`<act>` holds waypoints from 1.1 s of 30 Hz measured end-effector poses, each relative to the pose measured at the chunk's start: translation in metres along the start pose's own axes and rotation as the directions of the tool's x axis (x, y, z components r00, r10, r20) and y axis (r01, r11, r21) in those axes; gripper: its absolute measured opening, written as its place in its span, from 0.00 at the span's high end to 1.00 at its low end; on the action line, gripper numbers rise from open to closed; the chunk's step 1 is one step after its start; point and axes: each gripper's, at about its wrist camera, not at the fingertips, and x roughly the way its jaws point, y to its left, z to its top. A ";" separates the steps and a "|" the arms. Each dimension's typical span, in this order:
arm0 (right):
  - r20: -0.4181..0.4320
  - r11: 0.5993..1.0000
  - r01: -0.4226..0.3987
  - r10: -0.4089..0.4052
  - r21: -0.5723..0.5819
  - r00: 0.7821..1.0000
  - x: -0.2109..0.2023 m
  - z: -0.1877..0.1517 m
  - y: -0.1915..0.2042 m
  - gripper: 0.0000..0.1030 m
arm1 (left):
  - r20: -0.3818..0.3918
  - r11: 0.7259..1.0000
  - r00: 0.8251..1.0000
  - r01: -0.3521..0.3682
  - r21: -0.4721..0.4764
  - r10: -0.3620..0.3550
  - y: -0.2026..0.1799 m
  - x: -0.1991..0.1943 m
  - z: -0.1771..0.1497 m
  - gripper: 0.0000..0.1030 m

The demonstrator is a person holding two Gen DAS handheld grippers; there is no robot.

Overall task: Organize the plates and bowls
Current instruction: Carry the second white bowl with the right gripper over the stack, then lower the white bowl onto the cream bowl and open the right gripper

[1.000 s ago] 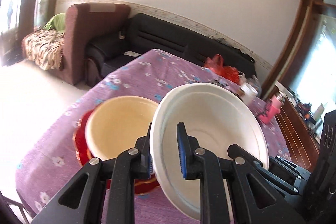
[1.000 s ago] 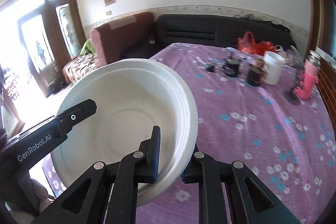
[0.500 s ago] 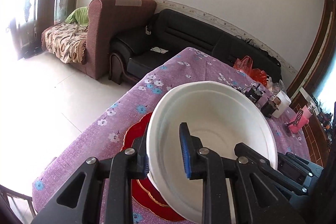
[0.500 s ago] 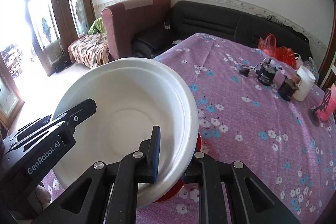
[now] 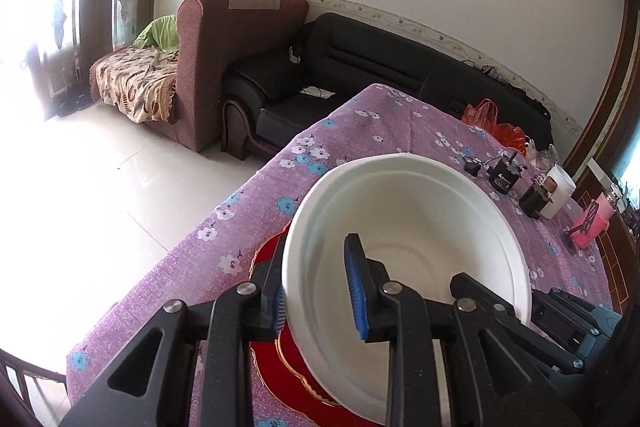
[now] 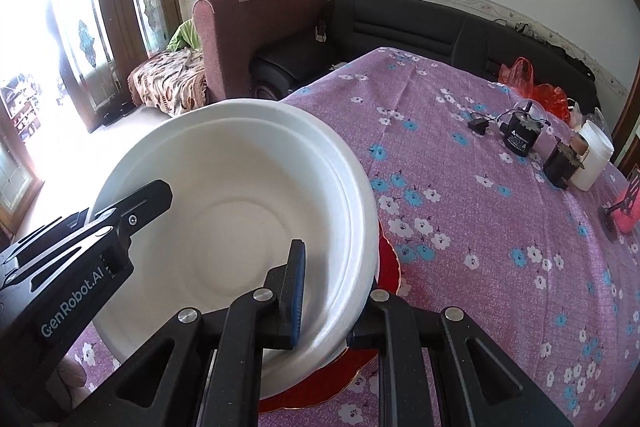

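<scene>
Two grippers hold one white bowl [image 5: 404, 223] over the red plate [image 5: 268, 259].

The left gripper [image 5: 316, 291] has its jaws closed on the bowl's left rim. The right gripper [image 6: 334, 287] has its jaws closed on the right rim. The plate lies on the purple flowered surface [image 6: 480, 163], and the bowl sits right above it.

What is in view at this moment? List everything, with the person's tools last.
white bowl: one, white, held over the red plate
red plate: one, red with gold rim, under the bowl
tablecloth: one, purple floral, covers table
black devices: two, black, far right of table
white jar: one, white, beside them
red bag: one, far edge
left tool: straddles bowl's left rim, gapped
right tool: straddles bowl's right rim
</scene>
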 end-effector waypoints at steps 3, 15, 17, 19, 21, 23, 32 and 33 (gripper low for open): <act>0.007 1.000 0.008 -0.008 -0.011 1.000 0.001 0.001 0.002 0.83 | 0.013 1.000 1.000 -0.009 0.003 0.009 -0.001 -0.003 0.001 0.68; 0.030 1.000 -0.012 0.012 -0.011 0.999 0.000 -0.001 0.002 0.83 | 0.088 0.999 0.995 -0.039 -0.015 0.040 0.002 -0.026 0.005 0.37; 0.037 0.999 -0.036 0.036 0.001 0.999 -0.001 -0.001 0.001 0.74 | 0.093 0.999 0.995 -0.040 -0.021 0.042 0.004 -0.028 0.005 0.34; 0.053 0.998 -0.054 0.053 0.013 0.997 -0.004 -0.001 0.001 0.63 | 0.100 0.999 0.994 -0.044 -0.027 0.046 0.006 -0.031 0.005 0.32; 0.078 0.998 -0.061 0.060 0.016 0.995 -0.008 0.000 0.001 0.54 | 0.113 0.998 0.992 -0.051 -0.033 0.055 0.008 -0.036 0.005 0.29; 0.105 0.998 -0.065 0.063 0.013 0.992 -0.015 0.001 0.002 0.49 | 0.126 0.997 0.990 -0.059 -0.039 0.064 0.009 -0.040 0.005 0.25; 0.147 0.997 -0.073 0.069 0.023 0.987 -0.032 0.002 0.001 0.45 | 0.138 0.997 0.988 -0.064 -0.042 0.069 0.010 -0.048 0.005 0.22; 0.151 0.997 -0.075 0.069 0.029 0.986 -0.034 0.001 0.000 0.45 | 0.138 0.997 0.988 -0.063 -0.043 0.068 0.010 -0.047 0.006 0.22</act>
